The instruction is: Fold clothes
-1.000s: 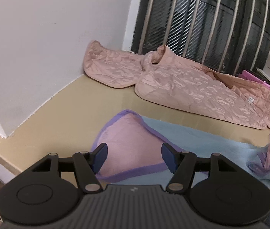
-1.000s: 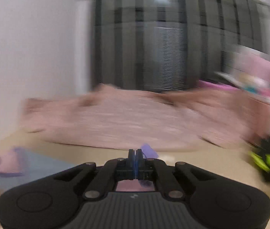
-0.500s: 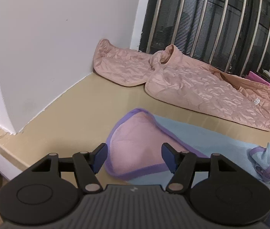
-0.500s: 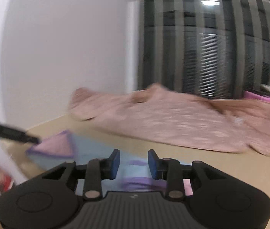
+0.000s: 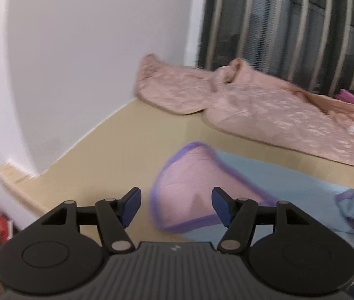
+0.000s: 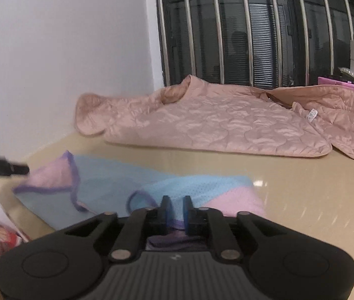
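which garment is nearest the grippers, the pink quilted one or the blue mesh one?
The blue mesh garment with purple trim: it lies right under both grippers at the table's near edge. The pink quilted jacket lies farther back by the window bars.

Mesh cloth garment [image 6: 197, 187], glossy tabletop [image 6: 302, 200]

Both cameras sit low behind their own fingers, looking forward across the tan table [image 5: 137, 150] toward the white wall and barred window [image 6: 252, 37]. The left wrist view hangs close over the blue-and-pink garment [image 5: 189, 195], at its left end, somewhat blurred. The right wrist view faces the same way from nearer the garment's right end. Both share the garment and the pink quilted jacket [image 6: 214, 125] behind.
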